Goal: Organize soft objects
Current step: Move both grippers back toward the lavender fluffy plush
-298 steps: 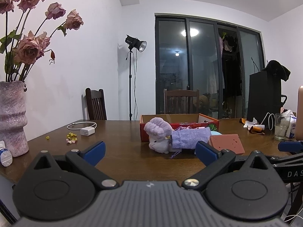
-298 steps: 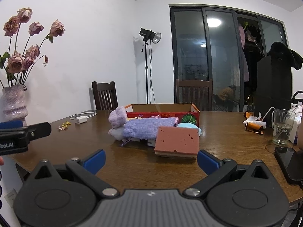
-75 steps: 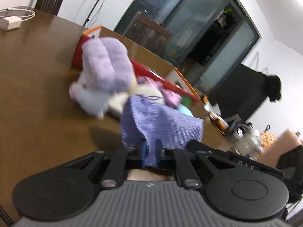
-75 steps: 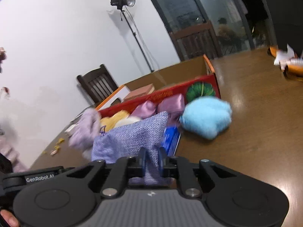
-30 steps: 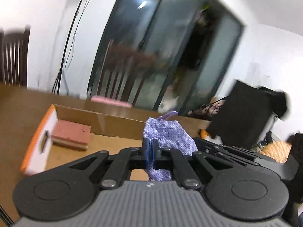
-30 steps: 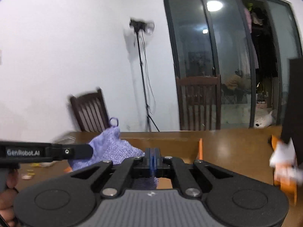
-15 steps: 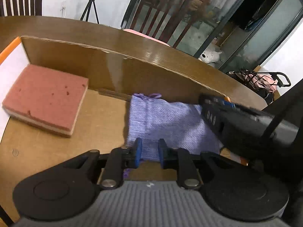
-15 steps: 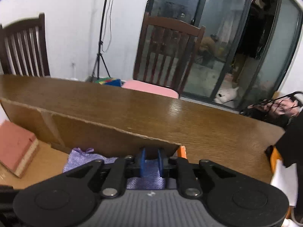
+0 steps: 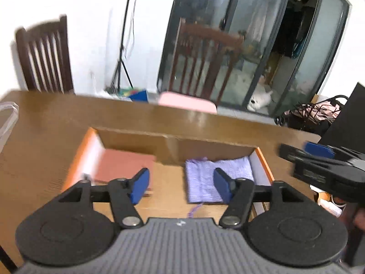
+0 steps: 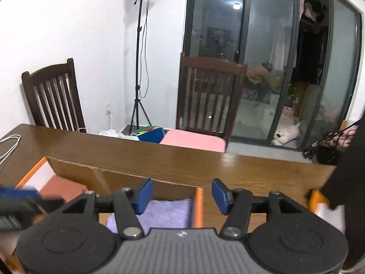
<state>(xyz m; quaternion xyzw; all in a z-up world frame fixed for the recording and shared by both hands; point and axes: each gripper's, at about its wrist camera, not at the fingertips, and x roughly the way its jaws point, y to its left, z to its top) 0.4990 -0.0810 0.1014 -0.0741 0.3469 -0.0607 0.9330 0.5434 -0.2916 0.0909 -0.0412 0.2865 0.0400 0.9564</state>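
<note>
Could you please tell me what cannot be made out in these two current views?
- Pink sponge: blurred in left wrist view; partly hidden by the left hand-held gripper in right wrist view.
- Purple pouch: near edge covered by gripper bodies.
- Cardboard box: front wall hidden in both views.

Pouch [image 9: 217, 178]: lilac, fine ribbed weave. Sponge [image 9: 124, 164]: terracotta pink. Box [image 9: 206, 147]: plain brown card inside, orange rim edges, white side flaps. Table [image 10: 251, 171]: mid-brown wood grain, glossy. Left gripper [image 9: 180, 185] & right gripper [image 10: 180, 195]: black bodies w/ blue finger pads, grey ribbed housing. Chairs [image 10: 52, 96]: dark brown, slatted backs; seat cushion [image 10: 194, 141] pale pink. Wall [image 10: 79, 22]: white.
</note>
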